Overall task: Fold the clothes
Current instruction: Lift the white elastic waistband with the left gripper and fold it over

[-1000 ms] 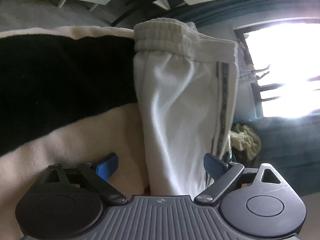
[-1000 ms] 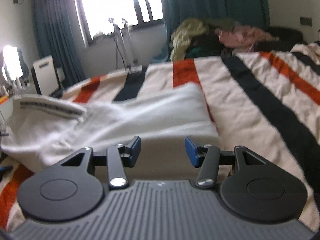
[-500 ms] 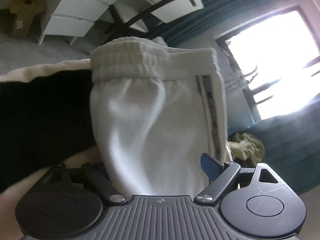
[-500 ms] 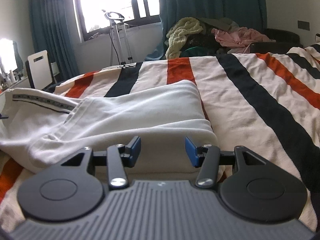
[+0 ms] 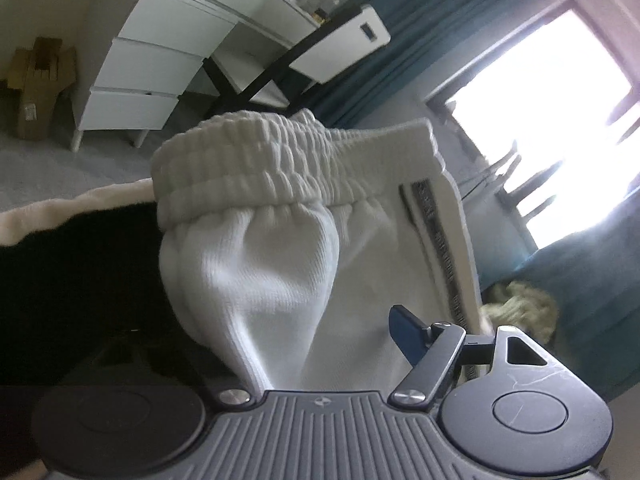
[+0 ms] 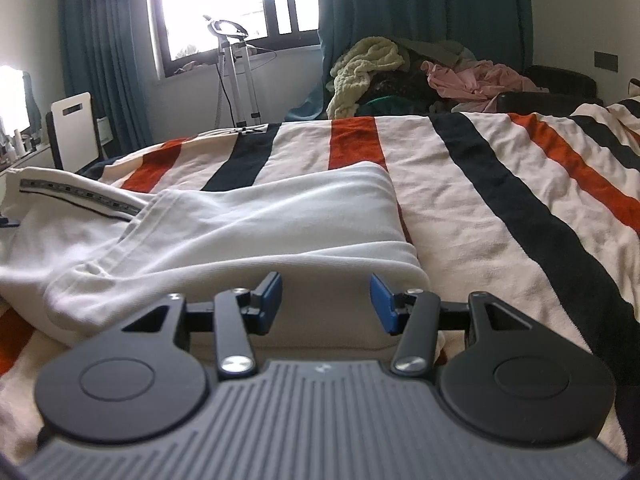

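Observation:
White trousers (image 5: 280, 272) with a ribbed elastic waistband (image 5: 260, 160) and a grey side stripe lie on the striped bedspread (image 6: 500, 200). In the left wrist view a bunch of cloth below the waistband runs down between the jaws of my left gripper (image 5: 316, 328), which are closing. The right blue pad (image 5: 404, 332) stands free beside the cloth, and the left finger is hidden behind it. In the right wrist view the trousers (image 6: 240, 220) lie folded. My right gripper (image 6: 326, 292) stands open low over their near folded edge, with cloth under and between its fingers.
White drawers (image 5: 152, 68), a dark-legged chair and a cardboard box (image 5: 36, 80) stand beyond the bed's edge. A pile of clothes (image 6: 420, 76) and a steamer stand (image 6: 232, 72) are at the far side by the window. Bedspread lies bare to the right.
My left gripper has rolled and moved in on the waistband end. Its jaws have narrowed and the left finger has gone behind the cloth. The right gripper has kept still.

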`<state>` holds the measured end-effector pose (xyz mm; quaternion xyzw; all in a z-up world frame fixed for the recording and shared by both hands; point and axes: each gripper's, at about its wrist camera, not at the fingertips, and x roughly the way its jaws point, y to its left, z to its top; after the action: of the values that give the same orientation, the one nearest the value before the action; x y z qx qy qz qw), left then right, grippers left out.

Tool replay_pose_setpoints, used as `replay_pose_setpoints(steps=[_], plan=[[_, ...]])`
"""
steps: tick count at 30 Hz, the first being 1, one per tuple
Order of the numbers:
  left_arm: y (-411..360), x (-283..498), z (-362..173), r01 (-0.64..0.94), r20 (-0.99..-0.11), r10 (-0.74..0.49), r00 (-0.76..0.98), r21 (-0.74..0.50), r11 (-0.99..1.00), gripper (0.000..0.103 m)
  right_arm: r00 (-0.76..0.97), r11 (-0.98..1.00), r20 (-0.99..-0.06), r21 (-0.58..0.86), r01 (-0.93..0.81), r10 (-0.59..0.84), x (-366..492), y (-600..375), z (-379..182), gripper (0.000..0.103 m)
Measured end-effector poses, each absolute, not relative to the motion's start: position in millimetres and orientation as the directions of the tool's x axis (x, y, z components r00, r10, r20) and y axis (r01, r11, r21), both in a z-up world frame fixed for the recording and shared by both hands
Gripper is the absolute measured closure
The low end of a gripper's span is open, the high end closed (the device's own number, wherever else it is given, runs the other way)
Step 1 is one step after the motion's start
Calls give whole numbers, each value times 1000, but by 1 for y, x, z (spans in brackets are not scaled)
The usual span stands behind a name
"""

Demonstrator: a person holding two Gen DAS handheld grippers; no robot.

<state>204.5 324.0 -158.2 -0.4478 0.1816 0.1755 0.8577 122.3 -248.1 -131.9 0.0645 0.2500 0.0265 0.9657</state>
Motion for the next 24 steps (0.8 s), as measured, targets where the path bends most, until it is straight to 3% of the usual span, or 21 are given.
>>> replay_pose_setpoints(steps=[5, 11, 13, 18, 24], plan=[[340, 189, -161, -465, -448, 154, 881, -754, 463, 67, 879, 988, -468, 151, -16, 86, 121, -250, -127, 51], [347, 191, -147, -442, -426, 174, 888, -682, 583, 87, 855, 987, -516, 157, 39, 48, 121, -258, -123, 52], [341, 193, -134, -437, -425, 186, 886, -628, 644, 92, 851, 973, -523, 219, 77, 51, 117, -271, -116, 52], [302, 203, -81, -419, -418, 238, 877, -420, 805, 95, 858, 939, -512, 310, 147, 34, 109, -298, -104, 51], [215, 207, 6, -348, -331, 264, 906, -227, 909, 95, 864, 898, -504, 380, 220, 2, 104, -328, -94, 51]])
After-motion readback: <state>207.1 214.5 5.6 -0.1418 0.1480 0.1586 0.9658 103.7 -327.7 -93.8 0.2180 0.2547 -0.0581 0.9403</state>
